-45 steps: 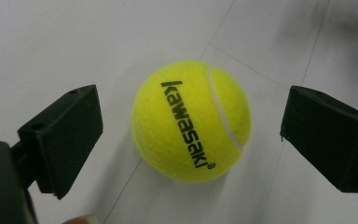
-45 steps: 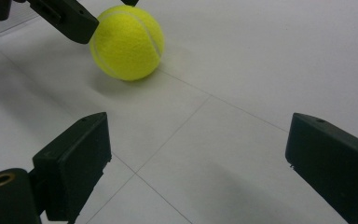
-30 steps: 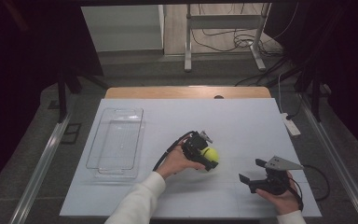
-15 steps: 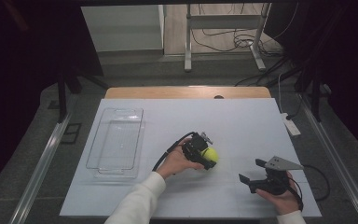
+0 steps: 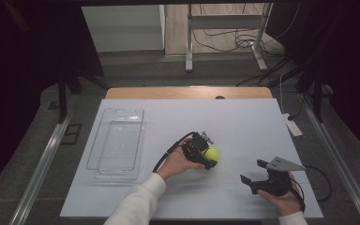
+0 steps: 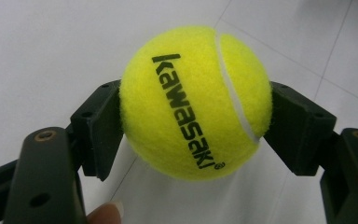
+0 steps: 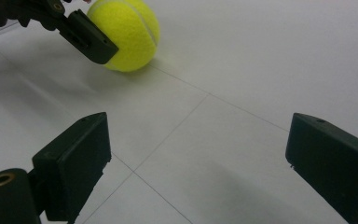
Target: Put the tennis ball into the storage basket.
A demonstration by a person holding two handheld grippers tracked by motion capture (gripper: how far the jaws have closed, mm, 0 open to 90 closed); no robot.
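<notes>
We are pinching the tennis ball on the white counter between our left tongs, just squeezed inward across its middle for a secure lift, while our right tongs are waiting spread nearby.

A white table stands in the middle of a dim room, its wooden far edge showing at twelve o'clock. Light falls on the tabletop while both sides sink into darkness behind black curtains. Past the table, a metal stand rises from a pale wood floor strewn with black cables, beside a light wall panel. Grey floor surrounds the table, with metal rails at nine and three o'clock. A white power strip lies off the table's right edge.
</notes>
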